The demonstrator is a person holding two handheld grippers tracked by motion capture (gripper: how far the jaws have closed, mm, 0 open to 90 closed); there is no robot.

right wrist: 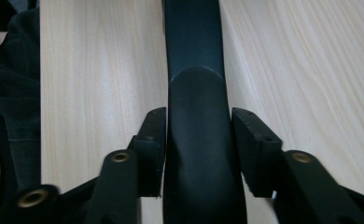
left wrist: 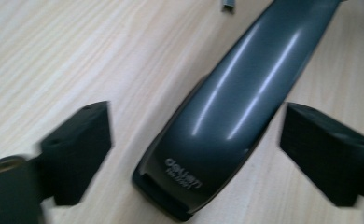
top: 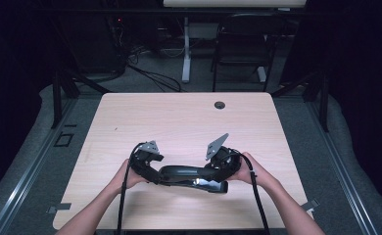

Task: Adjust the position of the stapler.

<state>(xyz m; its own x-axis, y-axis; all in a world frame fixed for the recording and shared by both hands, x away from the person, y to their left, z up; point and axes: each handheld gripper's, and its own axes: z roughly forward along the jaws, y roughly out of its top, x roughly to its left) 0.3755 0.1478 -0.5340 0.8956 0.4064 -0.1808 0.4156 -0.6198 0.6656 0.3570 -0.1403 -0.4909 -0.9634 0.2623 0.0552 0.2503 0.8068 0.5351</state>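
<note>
We see our left gripper (left wrist: 194, 154) near the table's (top: 179, 117) front edge, its jaws wide apart and clear of the dark stapler (left wrist: 227, 116) lying between them. Our right gripper (right wrist: 199, 149) straddles the stapler's other end, jaws close beside it; whether they press it we cannot tell.

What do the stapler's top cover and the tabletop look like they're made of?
The stapler: its top cover looks like dark grey moulded plastic with a glossy finish, going by the long light streaks and raised lettering. The table looks like pale wood-grain laminate, matte, though solid wood cannot be ruled out.
</note>
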